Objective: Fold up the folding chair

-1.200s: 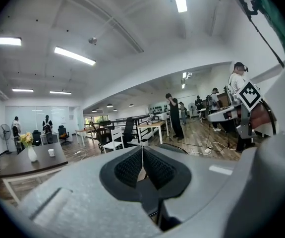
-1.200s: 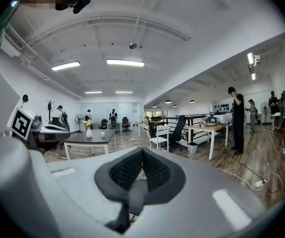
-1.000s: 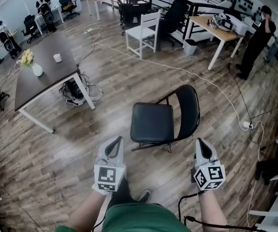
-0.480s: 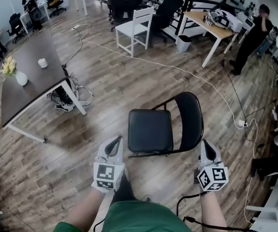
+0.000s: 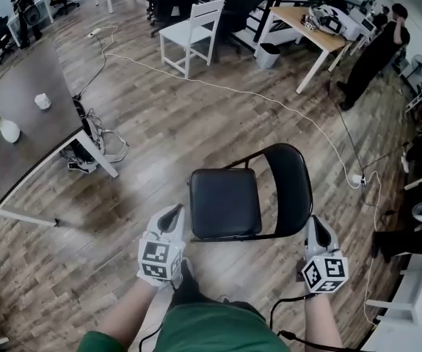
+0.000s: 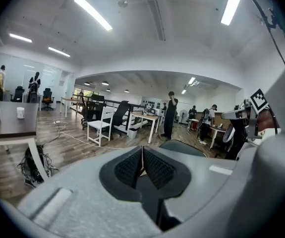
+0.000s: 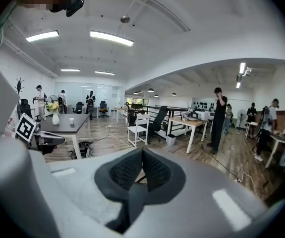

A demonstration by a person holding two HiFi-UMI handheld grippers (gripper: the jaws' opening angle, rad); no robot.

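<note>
A black folding chair (image 5: 225, 202) stands unfolded on the wooden floor in the head view, seat toward the left, backrest (image 5: 290, 185) to the right. My left gripper (image 5: 172, 216) hovers shut just off the seat's near left corner, holding nothing. My right gripper (image 5: 316, 228) is shut and empty beside the backrest's near edge. In the left gripper view the shut gripper (image 6: 142, 155) points over the room, with the curved chair back (image 6: 182, 148) just beyond it. The right gripper view shows its shut gripper (image 7: 142, 159) and a sliver of chair frame between the tips.
A dark table (image 5: 20, 127) with a vase and cup stands at the left, cables under it. A white cable (image 5: 284, 108) crosses the floor behind the chair. A white chair (image 5: 188, 31), desks and a standing person (image 5: 372, 53) are further off.
Both grippers and the head have advanced toward the chair, which now sits closer and lower in view. Both grippers stayed shut.
</note>
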